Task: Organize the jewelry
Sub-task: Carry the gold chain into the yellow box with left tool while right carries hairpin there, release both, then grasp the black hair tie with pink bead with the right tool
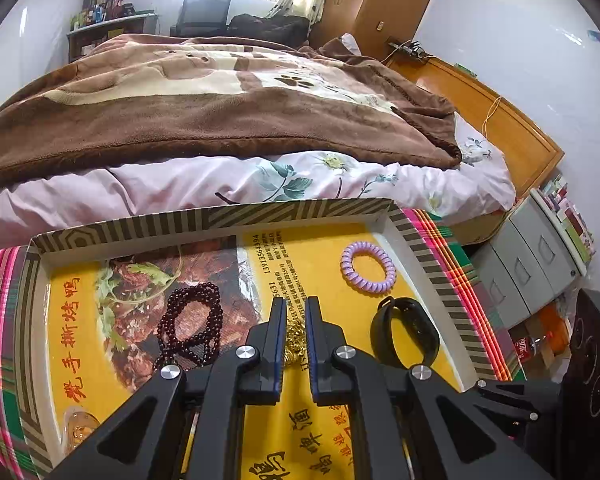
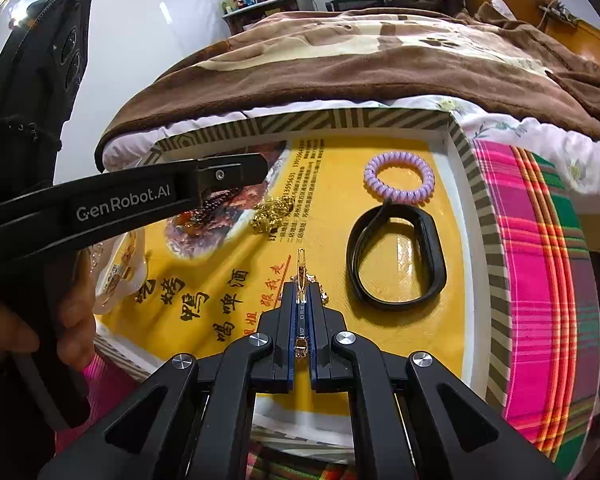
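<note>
A: What do the right gripper (image 2: 301,292) fingers hold?
B: They pinch a gold clip (image 2: 300,280) over the yellow tray (image 2: 466,216).
A: And the left gripper (image 1: 292,316)?
B: Its fingers are a little apart around the gold chain (image 1: 294,344). The dark beads (image 1: 192,324) lie beside it.

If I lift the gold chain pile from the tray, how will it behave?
The gold chain lies in a crumpled heap, so it is probably floppy and will likely uncoil and dangle. Its fine links may slip through or snag. It sits apart from the purple coil hair tie, so tangling seems unlikely.
</note>
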